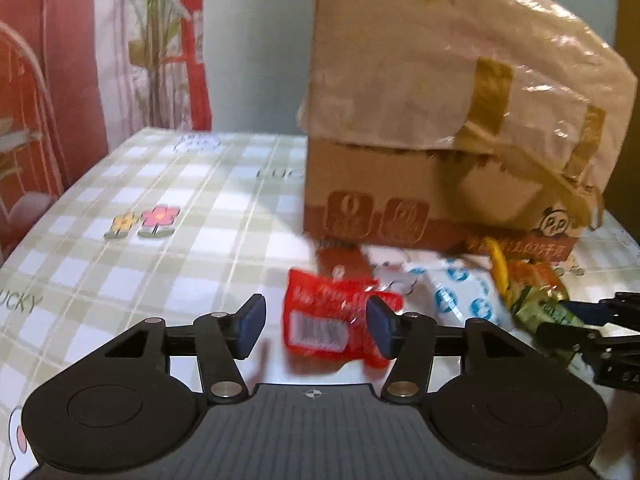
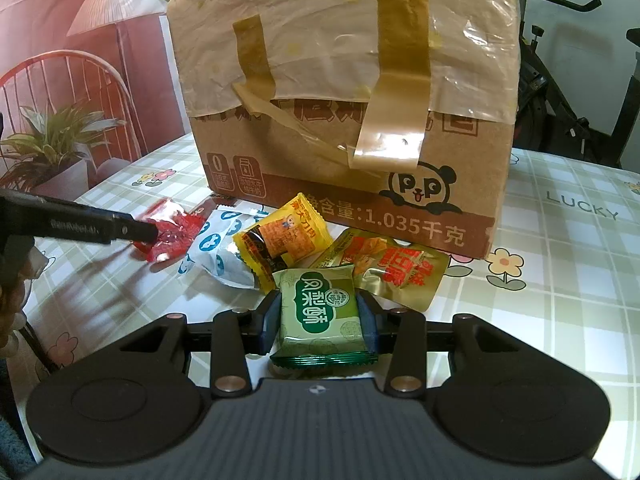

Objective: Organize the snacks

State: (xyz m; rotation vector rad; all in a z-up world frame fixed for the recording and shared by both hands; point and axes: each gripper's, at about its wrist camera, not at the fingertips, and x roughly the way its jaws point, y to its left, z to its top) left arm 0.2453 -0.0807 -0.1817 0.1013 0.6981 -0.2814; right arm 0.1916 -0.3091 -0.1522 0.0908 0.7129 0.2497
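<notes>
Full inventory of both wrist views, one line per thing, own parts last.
box: 1, brown cardboard, taped plastic over top, back of table
tablecloth: 1, green-white check with flowers, covers table
red packet: 1, red, left end of pile, between left tongs' pads; right pad touches it, left pad clear
white packet: 1, white with blue marks, right of red one
yellow packet: 1, yellow, in front of box
gold packet: 1, gold-orange, right end of pile
green packet: 1, green, clamped in right tongs
left tongs: 1, black, blue pads, open
right tongs: 1, black, blue pads, shut on green packet
</notes>
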